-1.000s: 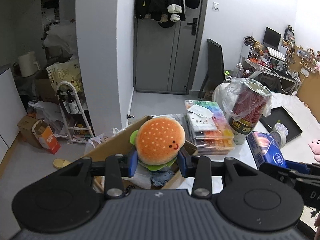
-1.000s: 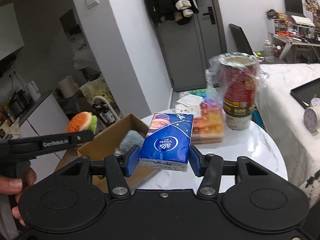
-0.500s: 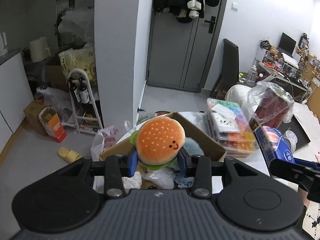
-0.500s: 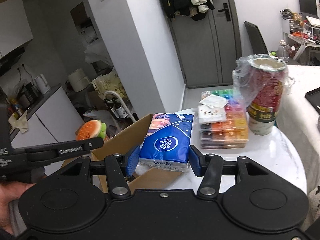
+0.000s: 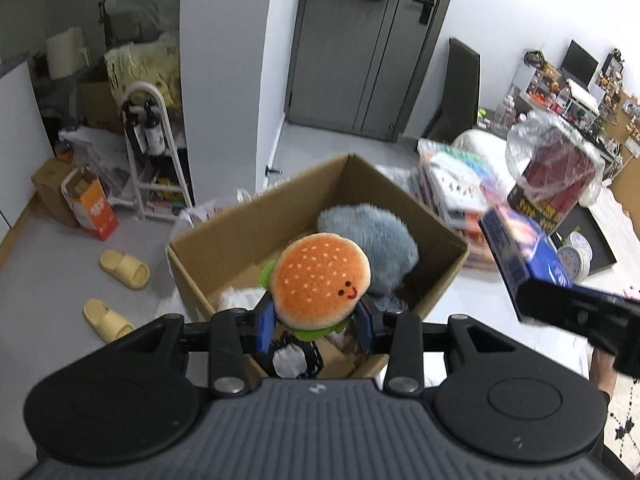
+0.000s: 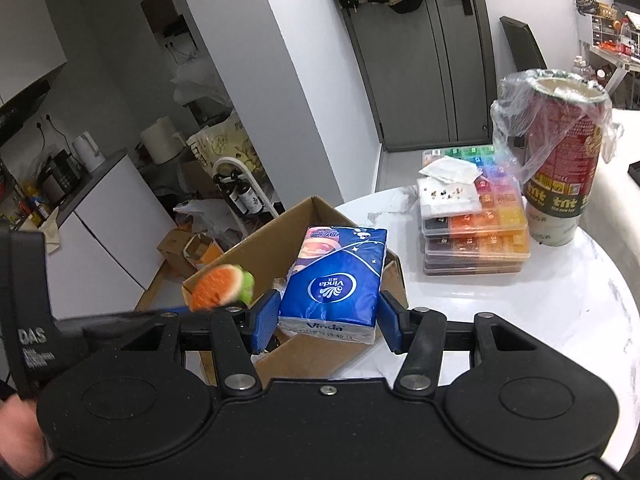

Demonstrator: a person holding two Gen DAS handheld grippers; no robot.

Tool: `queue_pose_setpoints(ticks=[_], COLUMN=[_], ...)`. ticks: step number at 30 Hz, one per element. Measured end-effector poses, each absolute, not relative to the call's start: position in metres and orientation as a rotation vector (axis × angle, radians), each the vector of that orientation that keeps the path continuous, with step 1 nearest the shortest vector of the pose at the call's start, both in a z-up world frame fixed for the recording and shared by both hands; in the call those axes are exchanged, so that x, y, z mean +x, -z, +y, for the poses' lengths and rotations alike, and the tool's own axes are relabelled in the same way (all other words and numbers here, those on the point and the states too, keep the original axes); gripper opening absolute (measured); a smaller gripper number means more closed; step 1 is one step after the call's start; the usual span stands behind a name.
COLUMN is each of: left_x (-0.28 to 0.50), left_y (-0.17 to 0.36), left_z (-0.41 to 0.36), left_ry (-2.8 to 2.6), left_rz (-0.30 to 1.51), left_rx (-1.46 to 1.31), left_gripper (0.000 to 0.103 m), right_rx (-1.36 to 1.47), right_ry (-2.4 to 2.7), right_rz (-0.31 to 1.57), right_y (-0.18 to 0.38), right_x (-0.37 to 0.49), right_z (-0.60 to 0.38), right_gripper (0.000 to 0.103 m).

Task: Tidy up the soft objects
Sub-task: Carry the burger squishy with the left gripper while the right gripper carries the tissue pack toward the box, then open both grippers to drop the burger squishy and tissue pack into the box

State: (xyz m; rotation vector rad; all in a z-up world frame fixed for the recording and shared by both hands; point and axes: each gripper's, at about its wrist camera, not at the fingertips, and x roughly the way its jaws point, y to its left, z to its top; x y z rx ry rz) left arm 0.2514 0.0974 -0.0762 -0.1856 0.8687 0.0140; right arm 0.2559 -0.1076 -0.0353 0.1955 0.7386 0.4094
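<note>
Burger plush (image 5: 319,280): squeezed between the blue pads of your left gripper (image 5: 316,322), bun face toward the camera, hanging over the open cardboard box (image 5: 256,220).
Tissue pack (image 6: 336,280): clamped across its short width by your right gripper (image 6: 326,326); its long axis runs away from you, pointing over the box's near-right rim.
Box: sits at the left edge of the white round table (image 6: 520,304); a grey-blue fluffy plush (image 5: 372,244) already lies inside, toward the far right corner, with white crumpled stuff below the burger.
Key relation: the box mouth lies straight below and ahead of your left gripper; free floor shows to the left of the fluffy plush.
Nearer hand: left, judging by the burger sitting above the box interior; your right pack hangs at the rim, partly over the table.
Next call: you likely lower and release the burger first, then bring the pack in lengthwise.
Watch: both grippers crowd one opening, so keep them apart.
Bystanders: the stacked bead cases (image 6: 476,236) and the wrapped red cup (image 6: 560,160) stand well right of the box.
</note>
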Motion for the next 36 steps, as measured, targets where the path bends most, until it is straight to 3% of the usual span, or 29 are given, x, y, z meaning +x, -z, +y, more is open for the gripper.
queue_pose_setpoints(ticks=[9, 16, 33, 36], left_x=[0.255, 0.257, 0.259, 0.256], left_y=[0.092, 0.081, 0.053, 0.047], left_z=[0.099, 0.104, 0.153, 0.159], left_ry=[0.023, 0.051, -0.131, -0.147], left_rz=[0.907, 0.882, 0.819, 0.805], left_rx=[-0.262, -0.32, -0.303, -0.314], left_gripper=[0.042, 0.062, 0.062, 0.062], right_rx=[0.195, 0.195, 0.208, 0.217], right_ry=[-0.419, -0.426, -0.507, -0.514], right_rz=[0.751, 0.762, 0.809, 0.804], right_y=[0.039, 0.041, 0.046, 0.045], right_x=[0.258, 0.264, 0.28, 0.281], right_z=[-0.102, -0.097, -0.06, -0.055], right_gripper=[0.052, 0.052, 0.053, 0.065])
